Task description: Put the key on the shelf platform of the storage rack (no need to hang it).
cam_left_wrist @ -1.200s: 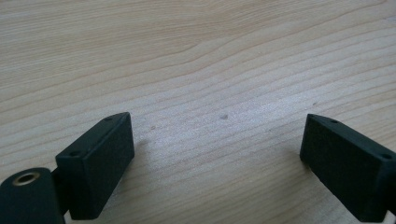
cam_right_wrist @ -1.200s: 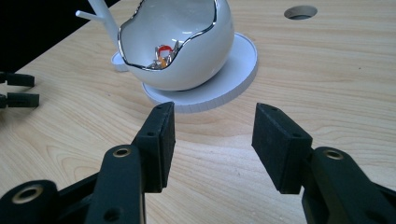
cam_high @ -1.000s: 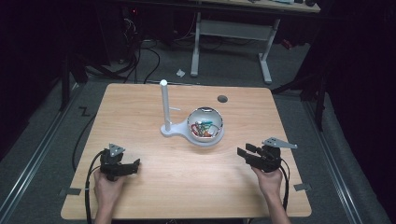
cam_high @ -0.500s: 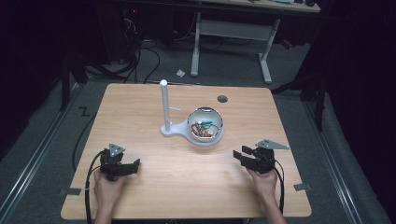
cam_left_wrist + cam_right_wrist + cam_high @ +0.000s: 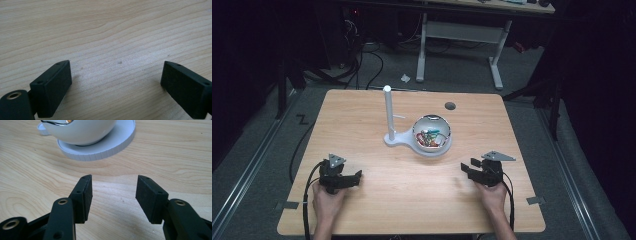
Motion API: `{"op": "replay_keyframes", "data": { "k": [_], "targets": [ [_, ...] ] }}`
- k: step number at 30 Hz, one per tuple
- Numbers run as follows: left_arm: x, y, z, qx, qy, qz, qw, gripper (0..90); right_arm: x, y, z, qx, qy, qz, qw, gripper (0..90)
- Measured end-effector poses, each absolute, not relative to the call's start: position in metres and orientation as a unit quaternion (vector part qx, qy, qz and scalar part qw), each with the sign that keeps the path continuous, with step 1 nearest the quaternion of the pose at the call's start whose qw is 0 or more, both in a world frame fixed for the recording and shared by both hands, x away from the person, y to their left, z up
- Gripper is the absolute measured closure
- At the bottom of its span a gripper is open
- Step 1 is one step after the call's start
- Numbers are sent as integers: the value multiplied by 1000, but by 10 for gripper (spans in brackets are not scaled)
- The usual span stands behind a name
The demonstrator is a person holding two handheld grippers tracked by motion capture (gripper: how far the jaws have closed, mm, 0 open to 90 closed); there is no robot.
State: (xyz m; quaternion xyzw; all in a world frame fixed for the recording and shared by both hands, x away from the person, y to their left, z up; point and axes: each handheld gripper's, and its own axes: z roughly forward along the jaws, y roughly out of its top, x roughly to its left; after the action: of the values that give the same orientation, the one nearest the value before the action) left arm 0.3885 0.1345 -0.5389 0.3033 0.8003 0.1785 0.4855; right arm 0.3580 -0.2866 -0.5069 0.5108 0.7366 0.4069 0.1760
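We see a white stand (image 5: 390, 117) mid-desk, post upright, its flat base running right under a white bowl (image 5: 432, 134) of colourful bits. Left gripper (image 5: 346, 179) and right gripper (image 5: 472, 169) sit near the front edge, fingers apart, empty. Pale wood desk (image 5: 362, 110); grey floor, cables, dark room.

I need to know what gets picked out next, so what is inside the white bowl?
The white bowl holds a tangle of small coloured pieces, red, green and orange among them. They are too small to identify, and whatever lies beneath the top ones is covered.
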Motion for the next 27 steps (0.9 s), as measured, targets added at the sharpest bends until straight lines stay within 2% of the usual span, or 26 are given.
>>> {"op": "replay_keyframes", "data": {
  "k": [3,27],
  "targets": [
    [389,134,-539,303,800,178,485,101,358,-283,-511,508,745,383,202,473],
    [389,134,-539,303,800,179,486,101,365,-276,-529,507,766,322,231,457]
  ]
}}
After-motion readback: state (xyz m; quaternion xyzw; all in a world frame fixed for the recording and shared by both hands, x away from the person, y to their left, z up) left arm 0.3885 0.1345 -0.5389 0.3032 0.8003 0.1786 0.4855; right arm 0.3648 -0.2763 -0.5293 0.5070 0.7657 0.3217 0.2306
